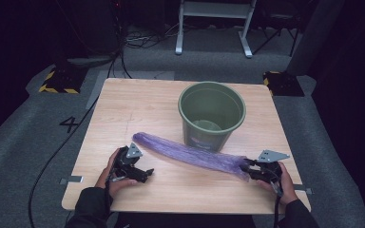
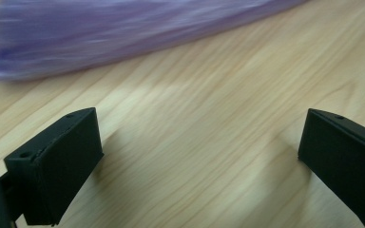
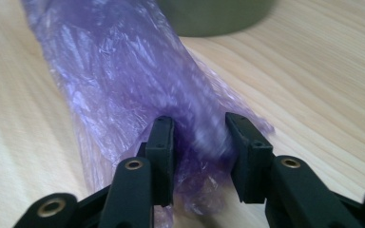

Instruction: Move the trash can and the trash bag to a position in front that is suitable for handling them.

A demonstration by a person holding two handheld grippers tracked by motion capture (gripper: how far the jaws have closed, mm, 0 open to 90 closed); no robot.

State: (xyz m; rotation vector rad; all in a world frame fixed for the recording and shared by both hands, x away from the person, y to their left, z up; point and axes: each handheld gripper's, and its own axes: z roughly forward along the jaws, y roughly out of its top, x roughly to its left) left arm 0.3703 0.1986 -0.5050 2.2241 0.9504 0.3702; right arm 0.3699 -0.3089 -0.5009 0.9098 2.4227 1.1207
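Note:
A long purple plastic bag [image 1: 190, 154] lies crumpled and slanted across the wooden table [image 1: 138, 104], in front of a green bucket [image 1: 211, 114]. My right gripper [image 1: 247, 167] is at the bag's right end. In the right gripper view the jaws [image 3: 199, 123] stand partly apart with the bag's bunched end [image 3: 119, 71] between them; the film there is blurred and I see no firm pinch. My left gripper [image 1: 145, 173] rests low over bare wood, a short way before the bag's left end. Its jaws [image 2: 197, 121] are wide open and empty, with the bag [image 2: 123, 33] ahead of them.
The bucket stands upright at the table's middle back, and its base [image 3: 214, 16] lies just beyond the bag. Grey carpet surrounds the table, with cables and a white frame [image 1: 214, 23] at the back. Bare wood lies along the left side and front edge.

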